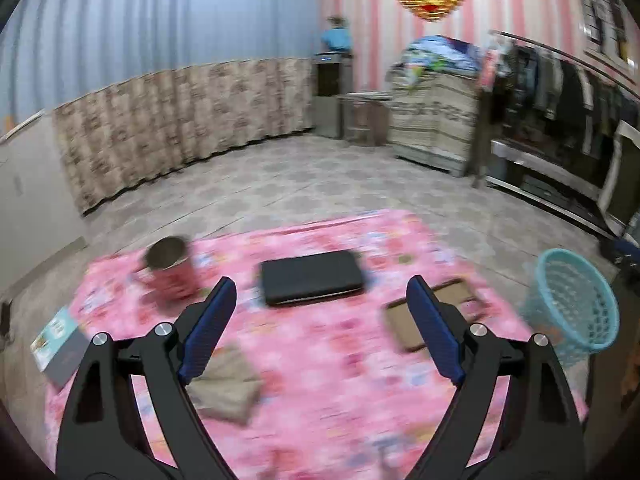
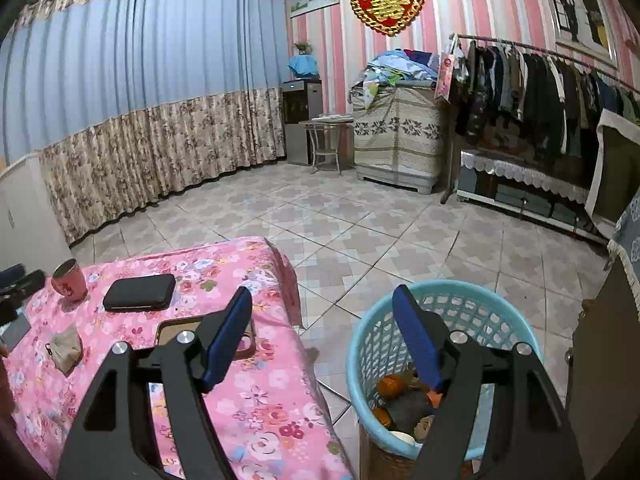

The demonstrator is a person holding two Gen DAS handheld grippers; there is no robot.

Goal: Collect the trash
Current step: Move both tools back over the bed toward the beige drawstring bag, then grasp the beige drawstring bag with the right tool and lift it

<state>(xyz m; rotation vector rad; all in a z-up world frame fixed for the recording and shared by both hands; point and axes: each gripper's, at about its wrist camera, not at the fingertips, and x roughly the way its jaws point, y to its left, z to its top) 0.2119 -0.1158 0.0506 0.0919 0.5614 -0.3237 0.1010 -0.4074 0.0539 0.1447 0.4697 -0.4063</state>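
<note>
Right wrist view: right gripper is hanging w/ jaws spread and nothing btwn them, one blue ribbed pad over the table edge, the other over the turquoise basket standing on the floor just beside the table. Basket is already holding trash: orange peel-like bits, a grey lump, something pale; looking light, soft, irregular, prob. a bit slick, so I'd judge a pinch across the bulk beats a grab at an edge. Basket itself is thin lattice plastic, round, likely light and easy to tip if a finger is knocking the rim. Left wrist view, blurry: left gripper is also gaping empty above the pink floral tablecloth, soft fabric, could be bunching under a dragged pad. Nearest on it, a crumpled beige wad, cloth or paper, can't tell; if that's trash it's looking squashy and light, so take it at the thickest fold. Further on: a flat brown-rimmed tray-like thing, a black rounded case, stiff and smooth, and a red mug, hard, glossy, breakable. Far back: tiled floor, curtains.
</note>
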